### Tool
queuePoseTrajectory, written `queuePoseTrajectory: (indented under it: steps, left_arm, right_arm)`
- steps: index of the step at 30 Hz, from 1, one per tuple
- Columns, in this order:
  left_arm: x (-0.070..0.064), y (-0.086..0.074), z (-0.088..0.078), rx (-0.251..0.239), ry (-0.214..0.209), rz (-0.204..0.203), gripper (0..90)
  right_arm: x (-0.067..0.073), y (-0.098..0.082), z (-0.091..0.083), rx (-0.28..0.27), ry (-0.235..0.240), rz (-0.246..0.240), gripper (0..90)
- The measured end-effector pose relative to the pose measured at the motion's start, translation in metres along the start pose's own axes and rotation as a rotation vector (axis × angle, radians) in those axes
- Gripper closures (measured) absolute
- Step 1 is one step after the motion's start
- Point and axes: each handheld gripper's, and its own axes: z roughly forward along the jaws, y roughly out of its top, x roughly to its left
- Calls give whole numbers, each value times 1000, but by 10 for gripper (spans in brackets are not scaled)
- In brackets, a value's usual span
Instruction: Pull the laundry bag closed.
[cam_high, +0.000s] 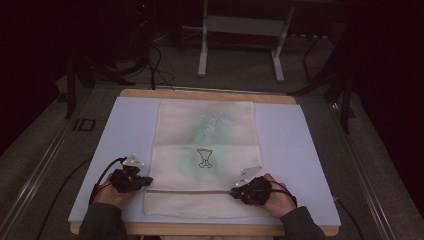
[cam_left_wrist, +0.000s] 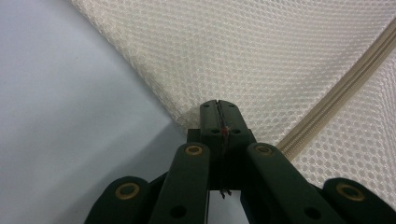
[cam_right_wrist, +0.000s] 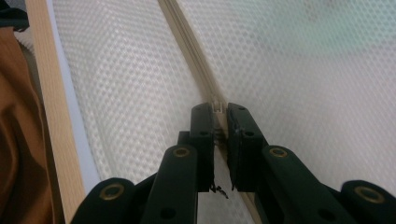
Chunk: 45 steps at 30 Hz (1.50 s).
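One mesh bag (cam_high: 205, 150), two claws clamped on its zipper (cam_high: 192, 191).

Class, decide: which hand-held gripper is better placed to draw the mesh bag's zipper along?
Right. The right hand-held gripper is closed on the zipper slider; the left hand-held gripper pinches the mesh bag edge, anchoring it.

Both grippers, left gripper (cam_high: 145, 181) and right gripper (cam_high: 235, 191), are black with brass-ringed screws, grey 3-cornered plates, black cables; sleeves are dark grey.
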Motion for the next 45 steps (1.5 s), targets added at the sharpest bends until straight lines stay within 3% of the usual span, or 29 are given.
queuePoseTrajectory:
  steps: [10, 15, 25, 37, 40, 41, 45]
  left_arm:
    - [0, 0, 0, 0, 2, 4, 899]
    - [0, 0, 0, 2, 2, 4, 899]
    - [0, 0, 0, 2, 2, 5, 899]
    - [-1, 0, 0, -2, 4, 9, 898]
    - [1, -1, 0, -9, -7, -1, 895]
    - [2, -1, 0, -10, -13, -3, 894]
    - [-1, 1, -1, -5, -13, 23, 858]
  right_arm:
    - [-12, -31, -19, 3, -20, 67, 821]
    - [-19, -56, -34, -3, -49, 135, 821]
    - [-27, -77, -50, -27, -67, 191, 820]
    - [-29, -83, -52, -38, -63, 203, 819]
    - [-29, -82, -51, -41, -66, 200, 792]
    - [-31, -83, -51, -52, -68, 209, 711]
    - [-33, -86, -54, -85, -66, 234, 639]
